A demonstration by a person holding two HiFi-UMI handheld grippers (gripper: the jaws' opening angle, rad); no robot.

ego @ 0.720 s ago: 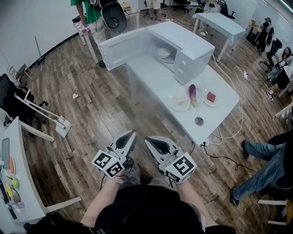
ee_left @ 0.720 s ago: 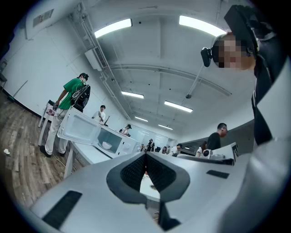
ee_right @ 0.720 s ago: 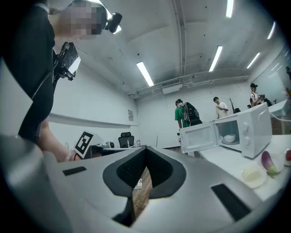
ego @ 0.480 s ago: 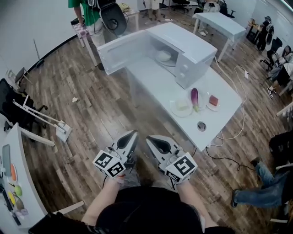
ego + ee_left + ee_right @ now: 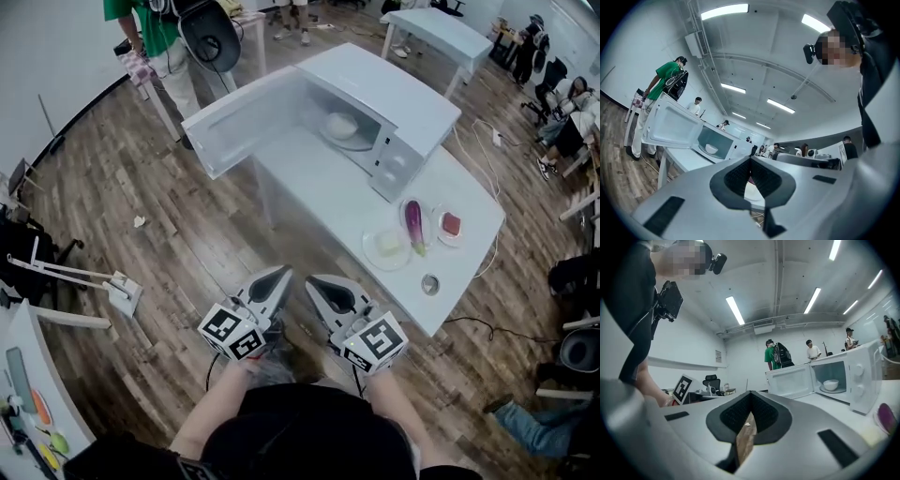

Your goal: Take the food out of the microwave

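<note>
**Head view: 2 grippers shut, food in the microwave**

Head view looks steeply down on a white table point(image 5: 323, 202) standing on a wood floor. The microwave point(image 5: 394, 94) sits at the table's far end, w/ its door point(image 5: 234, 127) swung wide open to the left. Inside, on the turntable, is a white bowl point(image 5: 340, 124): the food, not yet taken out.

On the table's near end, just in front of the microwave's control side:
- 1 plate point(image 5: 373, 260) w/ a pale lump on it
- a purple eggplant point(image 5: 413, 223) lying beside that plate
- a smaller plate point(image 5: 442, 234) w/ a red piece on it
- a small round item point(image 5: 430, 283) near the table edge; can't tell what it is

The left gripper point(image 5: 281, 273) and right gripper point(image 5: 313, 280) are held side by side low in the frame. They're close to the person's body, short of the table, w/ tips pointing toward it.

Left gripper view: the jaws are pressed together, pad against pad. The open microwave is at left beyond them, w/ the bowl visible inside.

Right gripper view: these jaws are also closed pad to pad. The microwave is at right w/ the bowl inside, and the eggplant is at the far right edge.

A person in a green top point(image 5: 141, 23) stands past the open door. More people are at the room's far right, near a 2nd white table point(image 5: 441, 33).
</note>
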